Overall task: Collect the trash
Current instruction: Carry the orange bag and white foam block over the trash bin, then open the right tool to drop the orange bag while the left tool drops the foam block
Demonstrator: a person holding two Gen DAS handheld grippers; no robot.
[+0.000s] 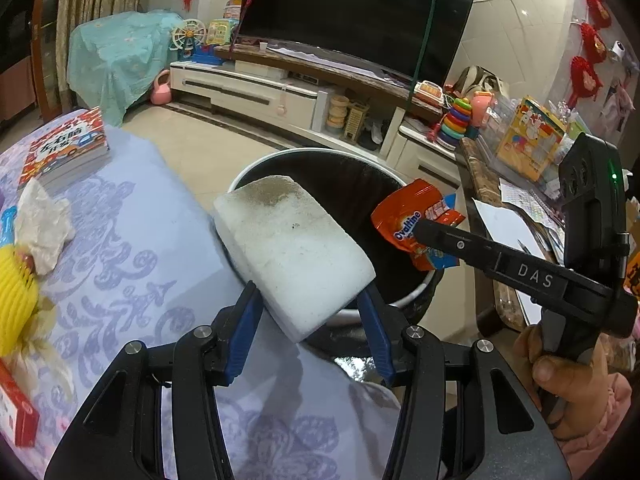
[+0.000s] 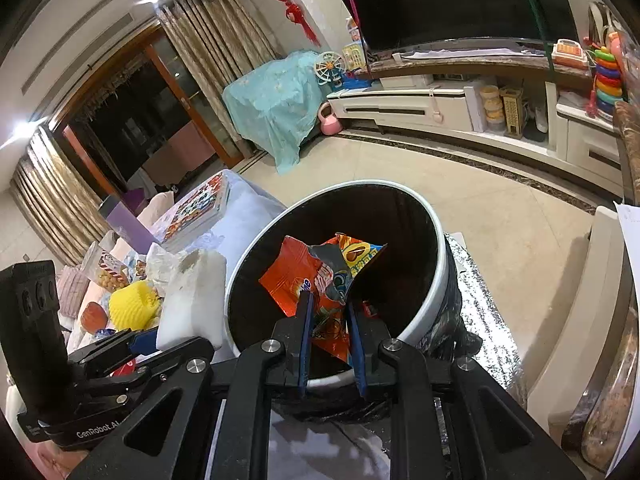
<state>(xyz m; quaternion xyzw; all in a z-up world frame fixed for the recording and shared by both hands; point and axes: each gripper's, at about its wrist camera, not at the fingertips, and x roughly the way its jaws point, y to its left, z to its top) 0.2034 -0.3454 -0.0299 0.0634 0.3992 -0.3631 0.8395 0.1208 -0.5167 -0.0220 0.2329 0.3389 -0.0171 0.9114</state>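
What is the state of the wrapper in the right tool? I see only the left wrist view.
Observer: The right tool is shut on the orange wrapper. The wrapper is torn open and its grey inner side shows.
Operator: Is the white foam block over the bin?
Observer: No. It is beside the rim, outside it.
Operator: What lies on the far side of the bin?
Observer: A silver foil sheet lies there.
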